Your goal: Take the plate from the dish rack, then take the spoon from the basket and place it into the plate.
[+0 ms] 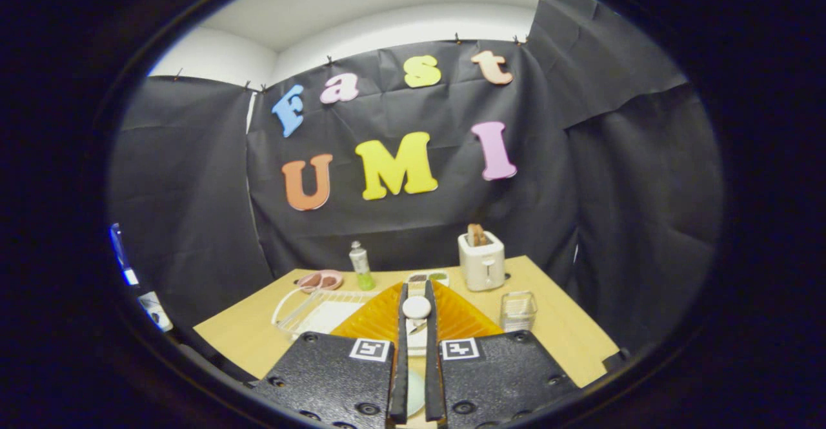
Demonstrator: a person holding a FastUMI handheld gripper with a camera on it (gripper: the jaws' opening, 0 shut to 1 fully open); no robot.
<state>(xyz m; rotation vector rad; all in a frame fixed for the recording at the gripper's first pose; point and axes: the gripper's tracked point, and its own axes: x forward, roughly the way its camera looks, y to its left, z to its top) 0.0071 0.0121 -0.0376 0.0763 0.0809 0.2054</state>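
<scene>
My gripper [416, 287] is shut on a white spoon [416, 307], whose round bowl stands up between the two fingers near their tips. The spoon's handle runs down through the narrow gap. Below the fingers, a sliver of a pale plate [415, 393] shows through that gap, low over the wooden table [555, 339]. The white wire dish rack [310, 313] lies just left of the fingers. The clear mesh basket [517, 310] stands just right of them.
Beyond the fingers stand a white toaster [482, 260] with bread in it, a small green-bottomed bottle [361, 265], a pink dish [320, 280] and a small two-part dish [428, 277]. Black cloth walls close in the table at the back and sides.
</scene>
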